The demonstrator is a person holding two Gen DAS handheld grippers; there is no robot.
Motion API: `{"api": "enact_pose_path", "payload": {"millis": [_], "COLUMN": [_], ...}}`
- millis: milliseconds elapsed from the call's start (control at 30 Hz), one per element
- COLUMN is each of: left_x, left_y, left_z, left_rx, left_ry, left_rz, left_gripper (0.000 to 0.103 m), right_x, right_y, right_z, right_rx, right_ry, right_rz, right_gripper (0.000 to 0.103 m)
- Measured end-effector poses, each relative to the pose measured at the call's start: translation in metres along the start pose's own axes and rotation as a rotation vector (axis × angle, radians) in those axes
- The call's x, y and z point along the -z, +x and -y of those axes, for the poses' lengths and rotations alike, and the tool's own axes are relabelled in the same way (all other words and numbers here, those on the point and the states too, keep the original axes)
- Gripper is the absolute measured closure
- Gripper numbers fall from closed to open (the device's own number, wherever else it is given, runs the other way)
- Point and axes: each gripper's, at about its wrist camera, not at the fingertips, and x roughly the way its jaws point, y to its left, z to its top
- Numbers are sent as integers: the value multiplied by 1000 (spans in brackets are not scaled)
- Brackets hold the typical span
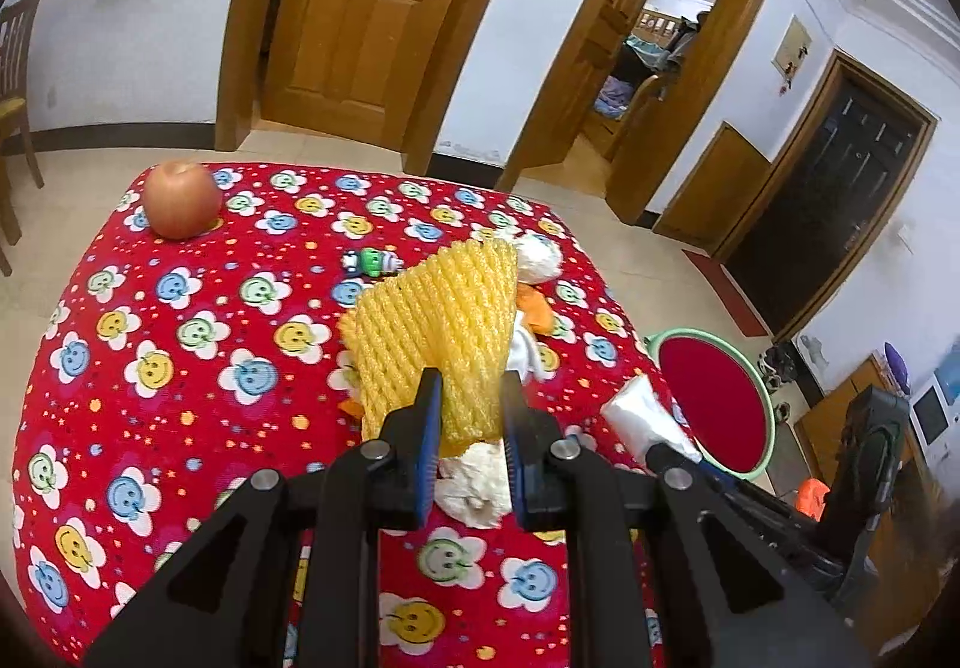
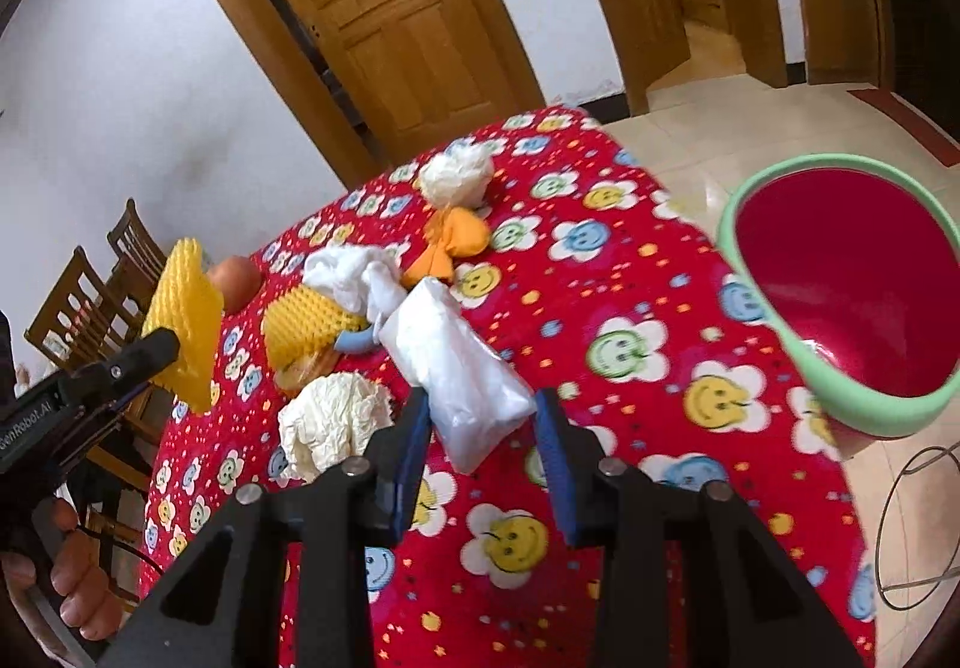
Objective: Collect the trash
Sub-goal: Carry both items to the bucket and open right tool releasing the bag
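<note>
My left gripper (image 1: 471, 386) is shut on a yellow foam fruit net (image 1: 441, 332) and holds it above the table; it also shows in the right wrist view (image 2: 183, 323). My right gripper (image 2: 483, 404) is shut on a white plastic bag (image 2: 459, 368), lifted over the table; the bag shows in the left wrist view (image 1: 645, 419). On the red flowered tablecloth (image 2: 630, 398) lie crumpled white paper (image 2: 330, 422), a second yellow net (image 2: 306, 329), white tissue (image 2: 354, 272), an orange wrapper (image 2: 456, 242) and a white wad (image 2: 459, 176).
A green-rimmed red basin (image 2: 852, 284) stands on the floor by the table's right edge, also in the left wrist view (image 1: 714, 404). An apple (image 1: 182, 199) and a small green toy (image 1: 372, 261) sit on the table. Wooden chairs (image 2: 90, 302) stand at the left.
</note>
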Motion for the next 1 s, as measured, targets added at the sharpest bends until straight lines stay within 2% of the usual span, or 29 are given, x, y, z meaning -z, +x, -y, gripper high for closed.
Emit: {"api": "enact_pose_path", "payload": {"millis": [533,1000], "left_x": [0,3], "left_y": [19,57], "left_z": [59,118], "left_rx": [54,103], "left_ry": [96,191], "left_rz": [-39,-100], "left_gripper": [85,85], "right_x": [-9,-13], "right_y": [-43,-60], "right_z": [56,118], "right_rx": [61,137], "right_ry": [101,218], "right_rz": [109,146], "right_gripper": [65,65]}}
